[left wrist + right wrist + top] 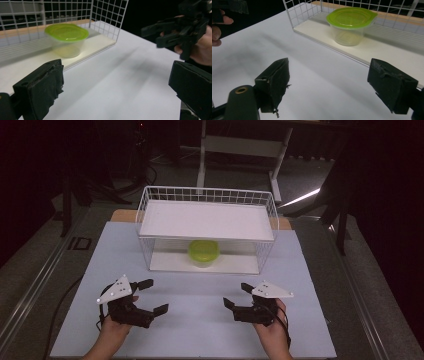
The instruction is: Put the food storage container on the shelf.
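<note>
Across the centre of the high view lies the tabletop [200,295], our largest item, a pale sheet running to the lower edge of the frame. Above it, at centre frame, stands the white wire rack [145,220], a solid shelf on top and a lower board beneath. On that lower board, at middle frame, sits the container [203,254], clear-walled with a green lid [66,31] pressed on, upright and untouched.

At lower left we hold the left hand-held gripper [149,296]; at lower right, the right hand-held gripper [237,295]. Both sets of jaws stand apart and grip nothing. Both point toward the rack from well short of it.

We judge the work as not yet begun: no contact is made. The reach into the lower level, the grasp and the withdrawal of the container all remain.
</note>
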A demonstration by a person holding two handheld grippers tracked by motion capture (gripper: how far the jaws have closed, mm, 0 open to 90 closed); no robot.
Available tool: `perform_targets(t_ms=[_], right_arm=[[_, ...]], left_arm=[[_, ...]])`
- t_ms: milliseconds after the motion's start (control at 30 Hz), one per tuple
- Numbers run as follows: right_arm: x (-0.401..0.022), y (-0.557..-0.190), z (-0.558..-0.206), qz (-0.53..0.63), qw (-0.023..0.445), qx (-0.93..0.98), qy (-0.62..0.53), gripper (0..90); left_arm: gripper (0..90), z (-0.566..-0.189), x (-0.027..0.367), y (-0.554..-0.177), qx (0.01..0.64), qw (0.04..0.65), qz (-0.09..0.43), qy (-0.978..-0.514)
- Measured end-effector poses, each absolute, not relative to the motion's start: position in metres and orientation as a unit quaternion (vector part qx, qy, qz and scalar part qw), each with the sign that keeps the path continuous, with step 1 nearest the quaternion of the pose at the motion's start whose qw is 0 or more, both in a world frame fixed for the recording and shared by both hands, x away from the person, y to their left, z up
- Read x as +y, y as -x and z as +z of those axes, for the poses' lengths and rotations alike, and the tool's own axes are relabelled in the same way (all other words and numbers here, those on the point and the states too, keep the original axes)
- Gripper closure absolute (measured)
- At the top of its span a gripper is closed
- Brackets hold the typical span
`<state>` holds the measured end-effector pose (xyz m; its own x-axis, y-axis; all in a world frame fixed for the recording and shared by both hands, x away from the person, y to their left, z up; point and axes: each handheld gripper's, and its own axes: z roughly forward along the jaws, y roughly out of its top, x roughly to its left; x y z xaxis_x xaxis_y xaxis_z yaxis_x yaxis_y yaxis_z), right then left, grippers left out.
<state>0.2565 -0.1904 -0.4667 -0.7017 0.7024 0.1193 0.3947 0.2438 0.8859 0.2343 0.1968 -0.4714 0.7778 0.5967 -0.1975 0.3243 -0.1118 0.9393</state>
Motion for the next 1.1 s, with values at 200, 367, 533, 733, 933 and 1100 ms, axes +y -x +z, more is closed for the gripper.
perform_targets(t_ms=[200, 367, 533, 733, 933, 1100], right_arm=[[-0.203, -0.247, -0.467, 0.503, 0.154, 0.774, -0.352, 17.8], [-0.217, -0.24, -0.467, 0.506, 0.154, 0.77, -0.358, 17.7], [-0.23, -0.233, -0.471, 0.502, 0.158, 0.768, -0.366, 17.8], [-0.241, -0.229, -0.475, 0.498, 0.166, 0.77, -0.364, 17.8], [-0.245, -0.229, -0.482, 0.501, 0.165, 0.771, -0.357, 17.9], [-0.248, -0.233, -0.491, 0.495, 0.167, 0.776, -0.354, 17.9]], left_arm=[[0.6, -0.473, 0.209, -0.225, 0.32, 0.586, 0.12, -0.735], [0.6, -0.474, 0.219, -0.216, 0.322, 0.583, 0.123, -0.735], [0.6, -0.479, 0.225, -0.209, 0.327, 0.579, 0.12, -0.737], [0.7, -0.487, 0.232, -0.207, 0.334, 0.572, 0.133, -0.737], [0.7, -0.495, 0.236, -0.209, 0.335, 0.574, 0.138, -0.735], [0.7, -0.499, 0.237, -0.21, 0.336, 0.577, 0.134, -0.732]])
